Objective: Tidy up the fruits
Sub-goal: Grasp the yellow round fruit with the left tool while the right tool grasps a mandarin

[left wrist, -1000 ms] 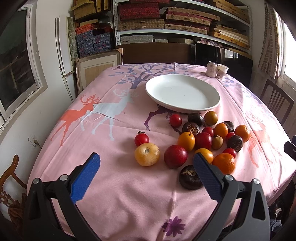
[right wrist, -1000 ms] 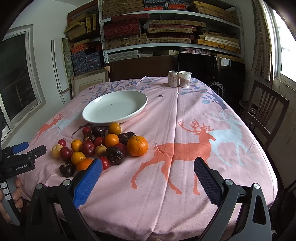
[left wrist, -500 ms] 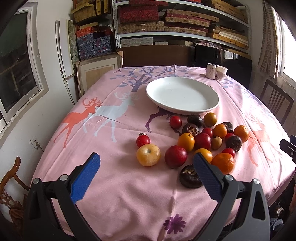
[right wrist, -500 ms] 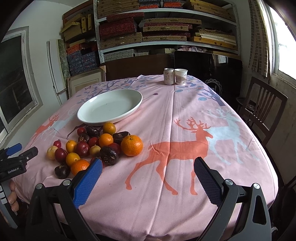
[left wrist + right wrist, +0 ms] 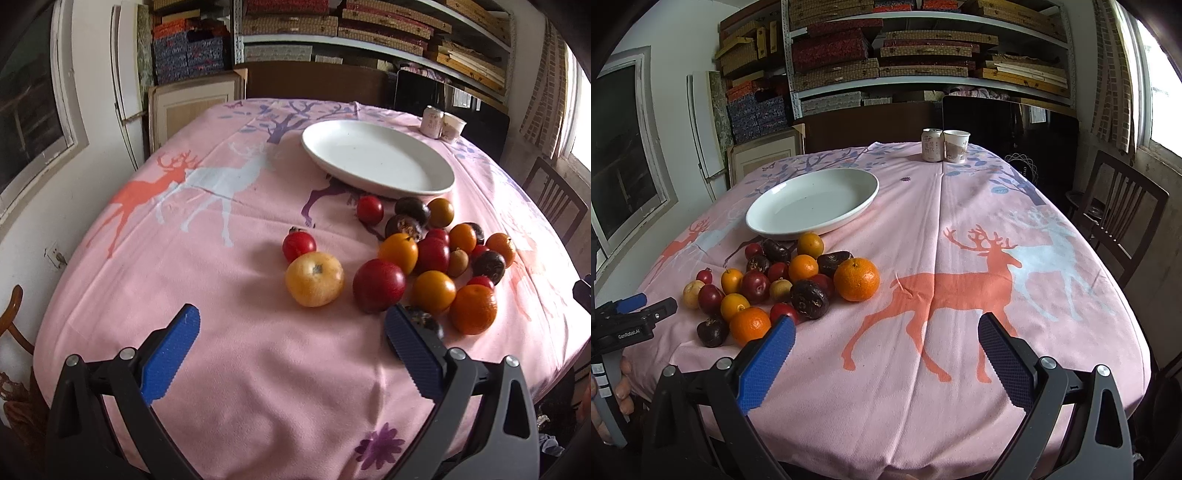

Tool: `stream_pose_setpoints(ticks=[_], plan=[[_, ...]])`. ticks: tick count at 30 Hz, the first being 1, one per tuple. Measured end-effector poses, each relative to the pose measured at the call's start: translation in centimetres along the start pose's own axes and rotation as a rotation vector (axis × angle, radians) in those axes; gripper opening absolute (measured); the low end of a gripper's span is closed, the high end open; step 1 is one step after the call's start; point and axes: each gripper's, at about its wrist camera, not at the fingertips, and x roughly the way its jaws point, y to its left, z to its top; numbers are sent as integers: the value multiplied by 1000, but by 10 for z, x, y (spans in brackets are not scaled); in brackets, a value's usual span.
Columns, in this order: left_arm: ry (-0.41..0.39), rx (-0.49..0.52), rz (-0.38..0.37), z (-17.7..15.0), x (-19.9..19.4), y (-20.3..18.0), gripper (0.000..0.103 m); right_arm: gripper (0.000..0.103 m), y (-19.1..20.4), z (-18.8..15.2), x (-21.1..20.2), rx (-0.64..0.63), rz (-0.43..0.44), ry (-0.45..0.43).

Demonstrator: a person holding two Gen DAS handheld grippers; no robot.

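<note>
A pile of several fruits lies on the pink deer tablecloth (image 5: 236, 369) in front of an empty white plate (image 5: 376, 158). Nearest in the left wrist view are a yellow apple (image 5: 314, 279), a small red fruit (image 5: 298, 245), a dark red plum (image 5: 379, 285), an orange (image 5: 473, 309) and a dark round fruit (image 5: 424, 320) partly behind my right finger. My left gripper (image 5: 291, 332) is open and empty, just short of the yellow apple. My right gripper (image 5: 886, 341) is open and empty, right of the pile; a large orange (image 5: 856, 279) and the plate (image 5: 812, 203) show there. The left gripper also shows at the left edge (image 5: 635, 314).
A drink can (image 5: 931, 144) and a paper cup (image 5: 956, 146) stand at the table's far edge. A wooden chair (image 5: 1115, 218) stands at the right side. Shelves of boxes (image 5: 923, 55) fill the back wall. A window is on the left wall.
My left gripper has moved forward toward the fruits, so the yellow apple and plum are nearer the fingers. My right gripper has shifted slightly closer to the pile. Both stay open.
</note>
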Motion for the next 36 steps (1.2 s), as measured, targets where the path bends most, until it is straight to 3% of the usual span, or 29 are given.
stream_pose_setpoints(ticks=[5,9,11,12,15,19,23,25,29,33,36], plan=[[-8,46,58,-1,23,-1,99,99,-4,-5,14,23,27,50],[-33,92,59,1,35,-10,95,99,-2,-6,16,4,22,50],[-46,112,40,8,39,-10,75,99,-1,-6,18,-4,19,50],[-29,113,-13,10,43,-10,58,99,-2,-6,19,-8,17,52],[-24,112,-71,14,46,-12,42,99,1,-8,22,-40,8,52],[-41,121,-58,7,42,-16,42,94,8,-8,33,-96,27,48],[-56,121,-59,-1,34,-15,42,72,3,6,56,-42,111,99],[-62,127,-45,-4,31,-13,42,66,3,15,71,-23,132,132],[-62,119,-43,-7,27,-7,42,62,10,27,98,-47,88,159],[-64,107,-44,-7,25,-3,42,58,11,32,121,5,146,213],[-73,111,-41,-7,23,-3,42,48,14,33,128,5,165,206]])
